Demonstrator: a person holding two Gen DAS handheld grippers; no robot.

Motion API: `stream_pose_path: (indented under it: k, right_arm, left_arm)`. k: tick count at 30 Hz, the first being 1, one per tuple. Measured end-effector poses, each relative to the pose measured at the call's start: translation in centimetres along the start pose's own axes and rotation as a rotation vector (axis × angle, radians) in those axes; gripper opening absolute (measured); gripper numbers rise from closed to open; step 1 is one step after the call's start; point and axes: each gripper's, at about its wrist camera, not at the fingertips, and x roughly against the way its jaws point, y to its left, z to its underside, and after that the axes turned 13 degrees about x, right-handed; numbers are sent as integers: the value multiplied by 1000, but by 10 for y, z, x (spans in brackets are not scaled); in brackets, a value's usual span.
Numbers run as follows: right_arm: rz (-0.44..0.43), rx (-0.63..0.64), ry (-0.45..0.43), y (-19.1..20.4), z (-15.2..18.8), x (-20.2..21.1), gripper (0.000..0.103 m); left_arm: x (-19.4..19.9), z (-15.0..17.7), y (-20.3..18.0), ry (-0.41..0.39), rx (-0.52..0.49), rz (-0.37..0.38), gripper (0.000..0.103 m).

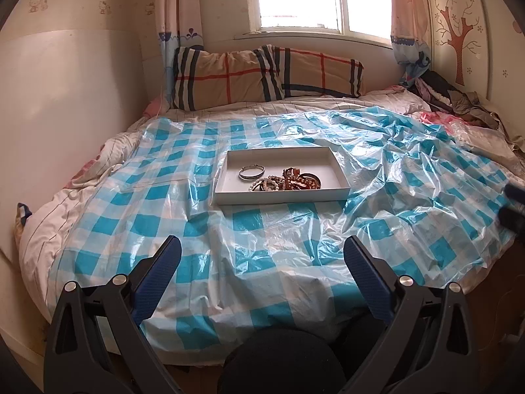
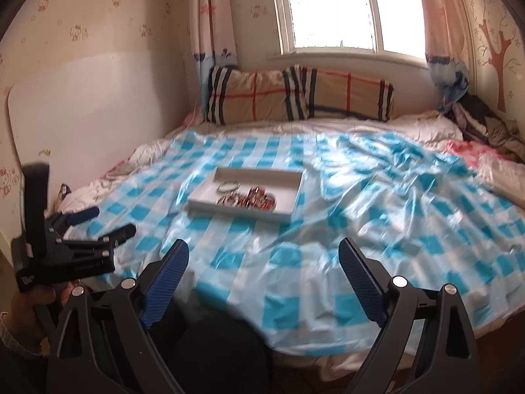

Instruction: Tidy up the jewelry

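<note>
I count one tray (image 1: 282, 197), two pillows (image 1: 226, 77); both hand-held grippers (image 1: 262, 249) (image 2: 264, 252) spread, empty; only right view shows left one

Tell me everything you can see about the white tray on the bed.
The white tray is a shallow rectangular box with low walls, possibly cardboard, lying flat on the blue checked plastic sheet mid-bed. Its front half holds a silver bangle lying apart and a heap of beaded bracelets; the back half is bare. No gripper touches it.
</note>
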Motion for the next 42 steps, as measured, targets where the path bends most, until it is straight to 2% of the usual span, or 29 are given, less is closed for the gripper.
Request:
stream_pose_path:
  k: [6, 16, 34, 42]
  right_arm:
    - [-28, -47, 50, 39, 35, -44, 89]
    - [27, -46, 58, 51, 56, -44, 89]
    - [75, -25, 21, 53, 53, -35, 89]
    - [63, -21, 8, 55, 47, -30, 92]
  left_arm:
    - [-2, 16, 6, 17, 11, -7, 95]
    - [2, 34, 11, 26, 6, 11, 95]
    - [0, 42, 14, 43, 16, 16, 95]
    - [-2, 45, 15, 57, 11, 12, 95]
